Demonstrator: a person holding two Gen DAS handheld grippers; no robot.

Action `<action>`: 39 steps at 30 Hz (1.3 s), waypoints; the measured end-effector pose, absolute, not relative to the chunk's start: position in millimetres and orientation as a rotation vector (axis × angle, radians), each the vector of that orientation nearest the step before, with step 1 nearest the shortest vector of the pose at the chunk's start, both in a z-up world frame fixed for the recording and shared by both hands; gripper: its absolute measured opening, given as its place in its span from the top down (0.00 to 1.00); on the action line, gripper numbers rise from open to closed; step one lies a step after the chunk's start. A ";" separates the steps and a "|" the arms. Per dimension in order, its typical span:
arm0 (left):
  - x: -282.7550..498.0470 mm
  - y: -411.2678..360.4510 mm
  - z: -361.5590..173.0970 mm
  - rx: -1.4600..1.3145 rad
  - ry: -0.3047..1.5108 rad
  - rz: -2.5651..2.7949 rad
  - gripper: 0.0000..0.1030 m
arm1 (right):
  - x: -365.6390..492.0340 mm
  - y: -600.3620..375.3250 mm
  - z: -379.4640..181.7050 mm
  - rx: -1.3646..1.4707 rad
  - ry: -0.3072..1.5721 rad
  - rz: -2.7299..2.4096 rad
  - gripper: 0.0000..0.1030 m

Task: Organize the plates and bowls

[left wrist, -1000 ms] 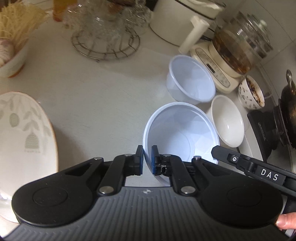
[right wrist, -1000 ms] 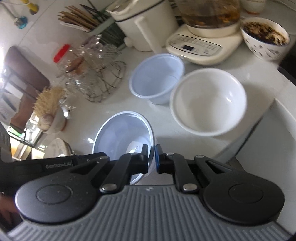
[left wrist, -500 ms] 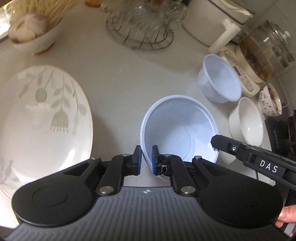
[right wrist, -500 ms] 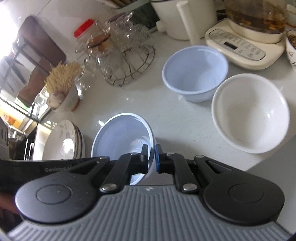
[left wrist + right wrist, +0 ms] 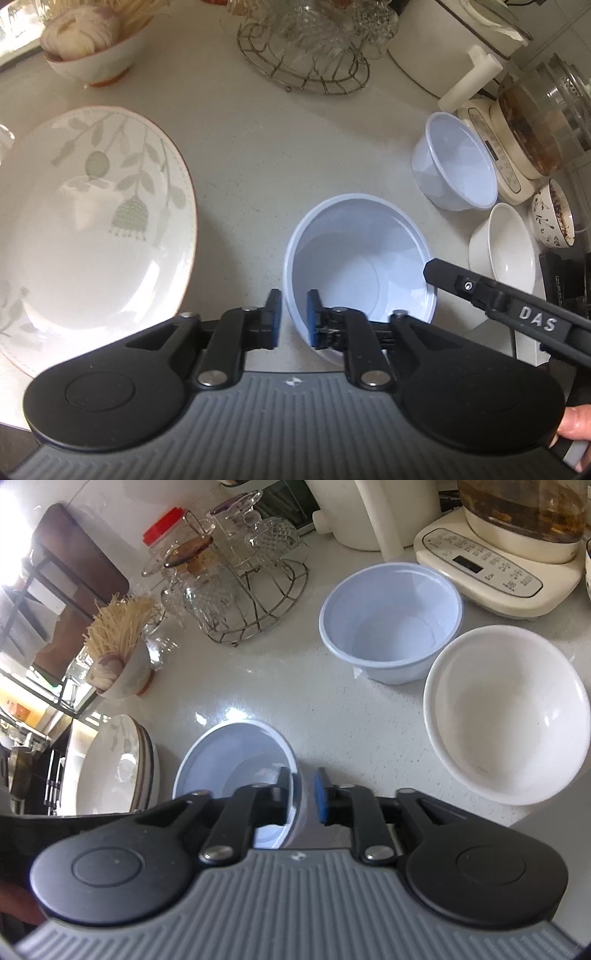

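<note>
A light blue plastic bowl (image 5: 358,266) stands upright on the pale counter (image 5: 240,166), just right of a leaf-patterned plate (image 5: 92,214). My left gripper (image 5: 293,317) straddles its near rim. The jaws are opening and the pads no longer press on the wall. At the opposite rim of the same bowl (image 5: 236,753), my right gripper (image 5: 303,797) has one finger inside and one outside, its jaws also opening with a gap showing. One of its fingers (image 5: 443,275) appears in the left wrist view. A second blue bowl (image 5: 391,620) and a white bowl (image 5: 506,709) stand further right.
The plate tops a small stack (image 5: 114,768) near the counter's left end. Behind are a wire rack of glassware (image 5: 306,55), a bowl of garlic and noodles (image 5: 92,48), a glass kettle on its base (image 5: 517,140) and a patterned bowl (image 5: 554,214). The counter drops off at the front right.
Both grippers brought the blue bowl left, away from the other bowls, and set it beside the plate. Both pairs of jaws, shut on the rim before, have now parted.
</note>
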State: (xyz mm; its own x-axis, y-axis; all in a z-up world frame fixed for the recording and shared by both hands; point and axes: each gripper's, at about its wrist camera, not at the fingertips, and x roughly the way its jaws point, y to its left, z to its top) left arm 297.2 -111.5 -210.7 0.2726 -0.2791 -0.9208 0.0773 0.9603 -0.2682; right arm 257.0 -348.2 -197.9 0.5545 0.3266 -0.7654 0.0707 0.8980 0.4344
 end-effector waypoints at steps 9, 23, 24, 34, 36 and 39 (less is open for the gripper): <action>287.0 -99.4 -166.5 -0.135 1.143 -0.213 0.65 | 245.1 -358.6 -166.1 0.438 0.887 0.132 0.53; 258.5 -112.8 -111.4 -0.038 0.994 -0.269 0.65 | 212.8 -355.7 -118.7 0.330 0.799 0.129 0.53; 255.1 -116.0 -109.1 -0.039 0.985 -0.275 0.65 | 209.0 -356.6 -117.2 0.328 0.792 0.128 0.53; 208.8 -137.2 -84.0 -0.054 0.911 -0.317 0.65 | 168.2 -367.2 -89.5 0.323 0.720 0.109 0.53; 199.1 -139.2 -81.4 -0.065 0.908 -0.321 0.65 | 159.6 -369.6 -85.0 0.321 0.710 0.104 0.53; 181.3 -142.1 -78.4 -0.076 0.903 -0.327 0.65 | 148.1 -373.8 -81.1 0.325 0.710 0.088 0.53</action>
